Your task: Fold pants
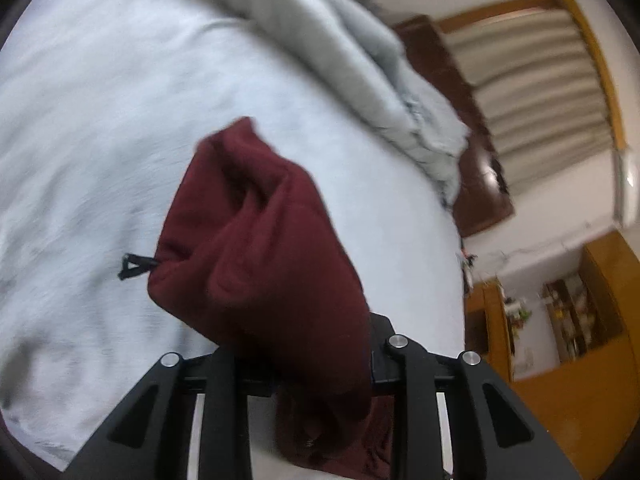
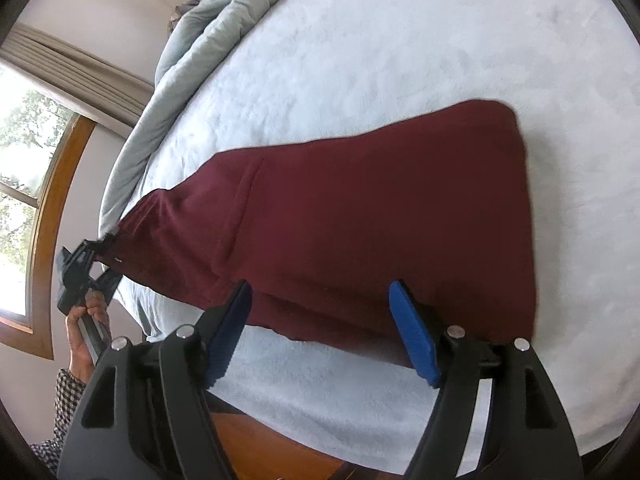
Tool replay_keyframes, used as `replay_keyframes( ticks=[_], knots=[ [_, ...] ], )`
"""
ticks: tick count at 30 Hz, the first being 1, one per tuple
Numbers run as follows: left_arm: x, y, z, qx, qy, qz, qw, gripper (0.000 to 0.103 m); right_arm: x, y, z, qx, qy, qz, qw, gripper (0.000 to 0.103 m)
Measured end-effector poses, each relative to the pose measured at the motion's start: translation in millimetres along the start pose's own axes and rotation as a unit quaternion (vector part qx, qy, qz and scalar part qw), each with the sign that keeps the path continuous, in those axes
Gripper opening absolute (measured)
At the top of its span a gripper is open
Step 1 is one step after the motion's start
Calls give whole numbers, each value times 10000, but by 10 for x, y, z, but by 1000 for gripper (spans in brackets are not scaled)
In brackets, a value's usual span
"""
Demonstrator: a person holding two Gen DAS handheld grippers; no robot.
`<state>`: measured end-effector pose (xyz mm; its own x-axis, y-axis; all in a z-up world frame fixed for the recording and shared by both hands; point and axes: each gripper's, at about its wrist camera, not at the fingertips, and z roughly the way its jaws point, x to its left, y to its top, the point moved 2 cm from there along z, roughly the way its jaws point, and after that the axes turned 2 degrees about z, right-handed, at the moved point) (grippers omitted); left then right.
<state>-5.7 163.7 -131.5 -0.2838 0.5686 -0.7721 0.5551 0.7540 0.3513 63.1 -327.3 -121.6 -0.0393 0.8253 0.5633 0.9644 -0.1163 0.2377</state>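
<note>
Dark red pants [image 2: 360,216] lie folded lengthwise on a pale blue bed cover [image 2: 400,40]. In the right wrist view my right gripper [image 2: 320,328] is open, its blue pads [image 2: 414,336] spread just short of the pants' near edge. The left gripper [image 2: 86,268] appears there at the far left, held by a hand, at the waistband end. In the left wrist view the red cloth [image 1: 260,248] bunches up over the left gripper [image 1: 316,384] and hides its fingertips; the cloth runs between the jaws. A black drawstring tip [image 1: 134,266] sticks out.
A grey duvet [image 2: 208,28] is heaped along the far side of the bed. A window with a wooden frame [image 2: 44,216] and curtains stands beside it. Brown wooden furniture [image 1: 472,128] and shelves [image 1: 576,312] line the wall. The bed's wooden edge [image 2: 272,448] is near.
</note>
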Motion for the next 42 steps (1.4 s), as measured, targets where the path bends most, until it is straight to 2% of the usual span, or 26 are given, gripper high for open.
replay_keyframes(
  ticks=[4, 6, 9, 13, 24, 31, 33, 34, 35, 38, 40, 42],
  knots=[
    [-438, -85, 2, -47, -220, 697, 9973, 29, -88, -16, -148, -138, 55, 84, 9999, 71],
    [-721, -173, 62, 34, -219, 1192, 9926, 29, -125, -26, -186, -166, 91, 89, 9998, 71],
    [-1020, -330, 118, 161, -228, 1802, 9832, 29, -162, -35, -205, -182, 89, 78, 9998, 71],
    [-1351, -603, 238, 483, -239, 2550, 9654, 30, -226, -32, -166, -150, 125, 235, 9995, 71],
    [-1695, -1229, 594, 1280, -37, 3514, 9274, 30, -250, -6, -160, -179, 203, 337, 9991, 72],
    [-1693, -1584, 828, 1650, 171, 3704, 9139, 33, -238, -10, -147, -155, 200, 315, 9992, 72],
    [-1673, -1644, 849, 1728, 177, 3700, 9127, 41, -234, -8, -140, -140, 194, 320, 9992, 72],
    [-1674, -1680, 887, 1820, 180, 3648, 9129, 48, -232, 0, -132, -133, 189, 329, 9992, 72],
    [-1648, -1728, 889, 1895, 174, 3617, 9127, 62, -233, 8, -124, -127, 182, 346, 9992, 72],
    [-1662, -1871, 934, 2284, -11, 3347, 9142, 82, -238, 15, -107, -110, 192, 373, 9991, 73],
    [-1659, -1920, 867, 2350, -41, 3306, 9140, 91, -236, 16, -116, -104, 167, 359, 9992, 74],
    [-1705, -1877, 688, 2332, -411, 3099, 9208, 92, -216, 24, -142, -100, 202, 363, 9991, 75]
  ],
)
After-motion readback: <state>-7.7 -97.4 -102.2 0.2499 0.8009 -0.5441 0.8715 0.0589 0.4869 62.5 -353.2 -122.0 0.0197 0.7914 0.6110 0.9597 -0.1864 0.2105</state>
